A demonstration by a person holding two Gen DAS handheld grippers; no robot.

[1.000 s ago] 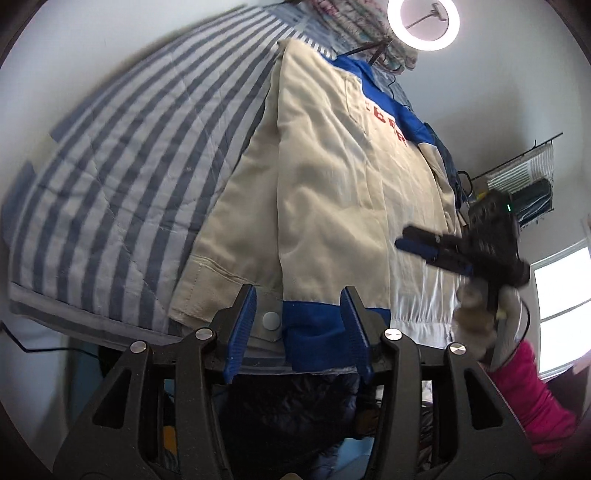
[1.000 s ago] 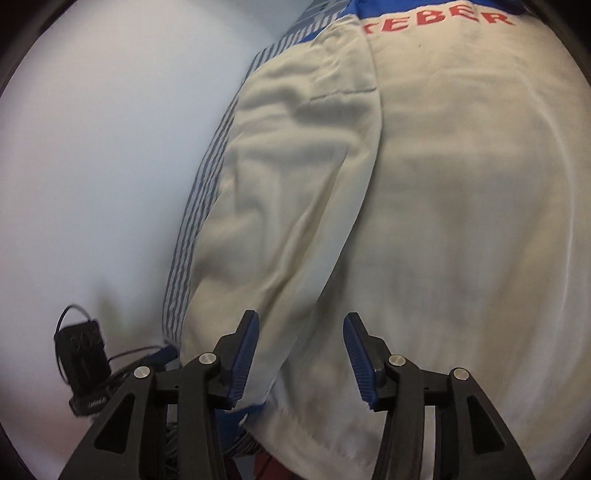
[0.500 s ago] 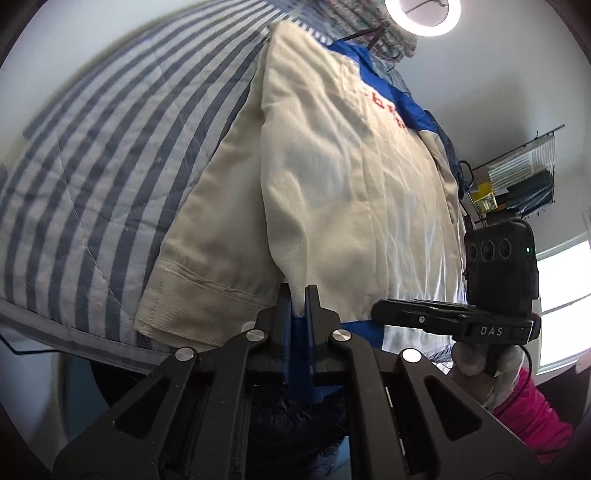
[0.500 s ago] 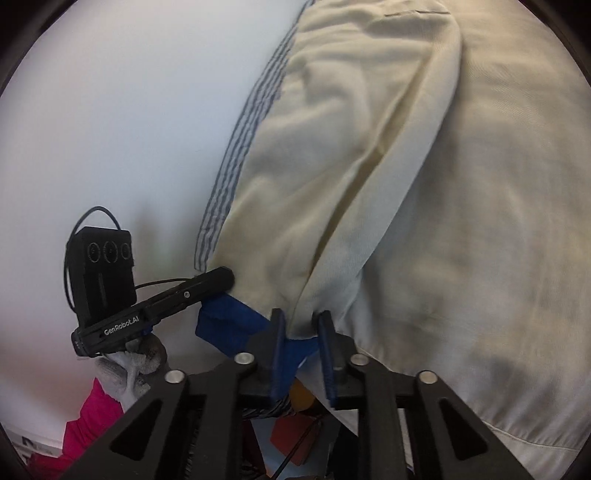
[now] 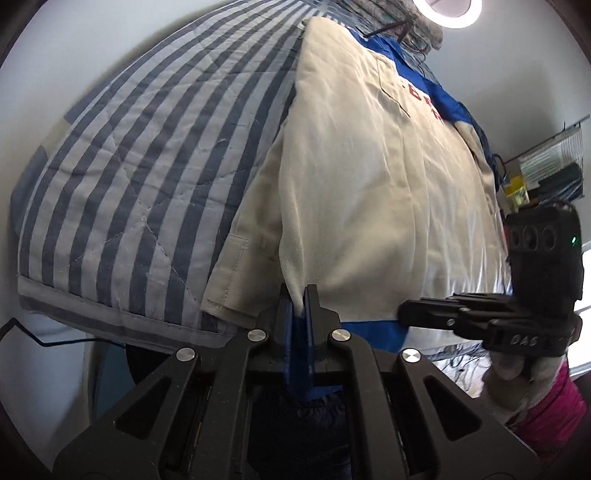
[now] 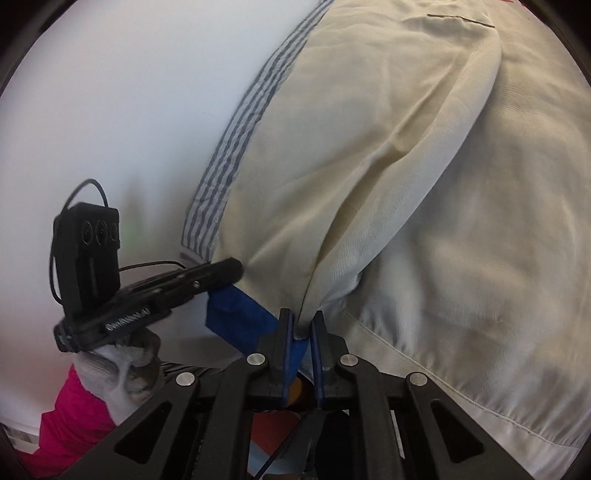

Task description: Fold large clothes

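Note:
A cream jacket with blue trim and red lettering lies flat on a grey-and-blue striped quilt. My left gripper is shut on its near hem, where cream cloth meets the blue band. In the right wrist view the same jacket fills the frame. There my right gripper pinches a fold of the hem; its jaws are still closing, with cloth between the pads. Each gripper shows in the other's view: the right gripper lies just right of the left one, and the left gripper reaches the blue corner.
A gloved hand with a pink sleeve holds the right gripper. A ring light glows at the far end of the bed. A wire rack hangs on the right wall. A white wall runs along the quilt's edge.
Both grippers stood open over the hem and have closed on it. The right gripper has come along the hem to lie close beside the left one.

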